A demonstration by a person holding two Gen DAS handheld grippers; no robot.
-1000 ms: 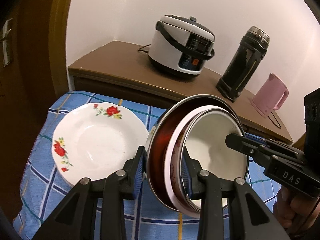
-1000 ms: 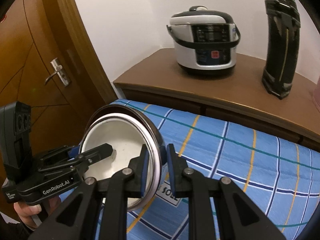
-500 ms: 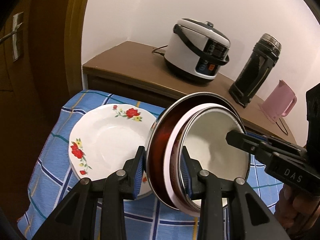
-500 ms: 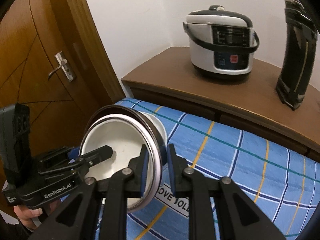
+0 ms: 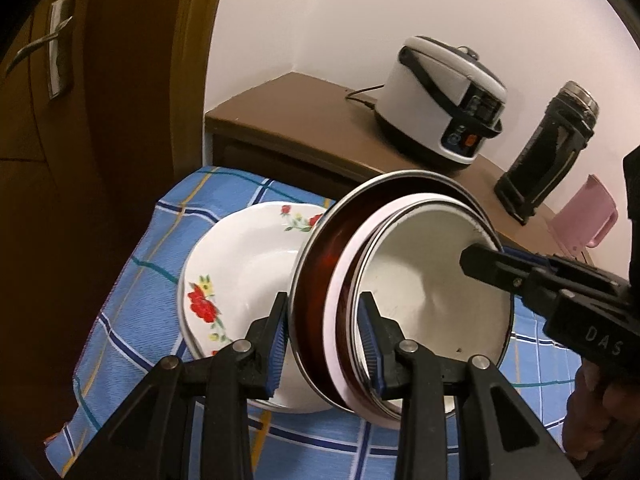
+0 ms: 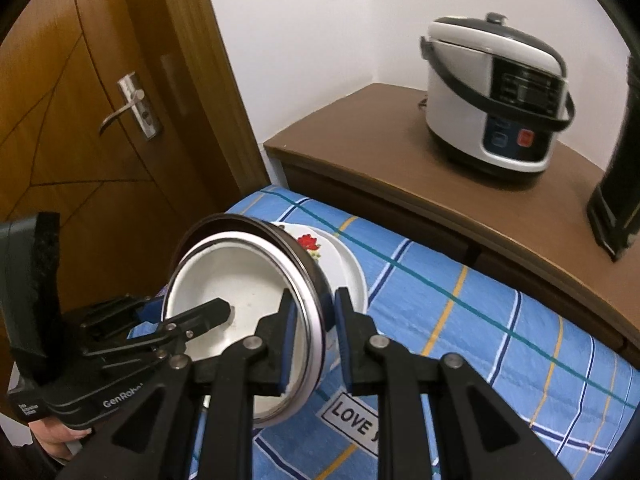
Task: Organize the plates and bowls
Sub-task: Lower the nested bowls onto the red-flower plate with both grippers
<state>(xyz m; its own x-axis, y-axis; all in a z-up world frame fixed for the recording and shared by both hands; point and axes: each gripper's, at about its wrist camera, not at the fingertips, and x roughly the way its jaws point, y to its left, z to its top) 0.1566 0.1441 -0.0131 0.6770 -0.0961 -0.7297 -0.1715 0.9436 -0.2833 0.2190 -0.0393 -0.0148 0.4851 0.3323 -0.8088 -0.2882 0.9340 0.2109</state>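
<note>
Item in hand: nested bowls (image 5: 400,280), a white one inside a dark red one, tilted and carried clear of the blue cloth (image 5: 132,304). I have the left claw (image 5: 324,344) clamped on their near rim and the right claw (image 6: 312,334) clamped on the opposite rim. Target, I judge: the flowered plate (image 5: 240,276) lying just beyond and below. Done: bowls nested, lifted. Left: setting them down on the plate, releasing.

Both hand-held grippers (image 6: 312,336) clamp the tilted bowl (image 6: 240,292).
</note>
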